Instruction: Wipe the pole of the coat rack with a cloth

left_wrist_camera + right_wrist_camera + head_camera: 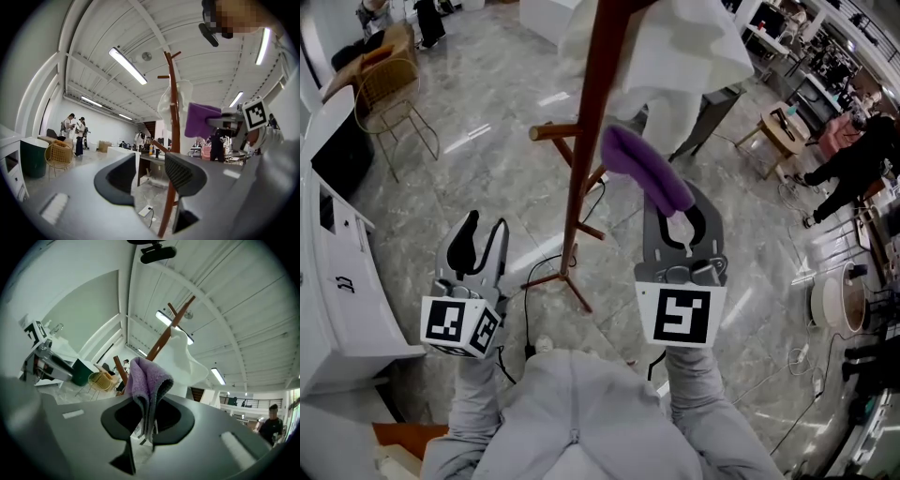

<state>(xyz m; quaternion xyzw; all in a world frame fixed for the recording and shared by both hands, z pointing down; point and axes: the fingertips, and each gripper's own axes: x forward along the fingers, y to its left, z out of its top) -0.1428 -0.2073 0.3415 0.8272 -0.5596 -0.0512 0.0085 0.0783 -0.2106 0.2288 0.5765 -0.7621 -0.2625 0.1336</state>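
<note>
Nearest me, my left claw (pixel 485 231) hangs low and to the left with its jaws apart and nothing in them. It does no work in this step, so I would keep it clear of the rack's legs (pixel 569 281), or bring it in to steady the rack if it starts to rock.

My right claw (pixel 680 214) is clamped on the purple cloth (pixel 645 169). The right gripper view shows the fold pinched between the jaws, with a thick wad standing out beyond the tips. That wad is what should meet the wood, not the jaws.

The cloth's far end lies just to the right of the brown pole (pixel 591 122). I cannot tell whether it touches. To wipe well, I judge I should press the wad sideways against the pole until it flattens, then run it along the pole's length in one long stroke. After that I would come round to the other faces.

Farther up, a white garment (pixel 675 56) hangs on the rack to the right of the pole. I should stop short of it or work beneath it so the cloth does not snag it.
</note>
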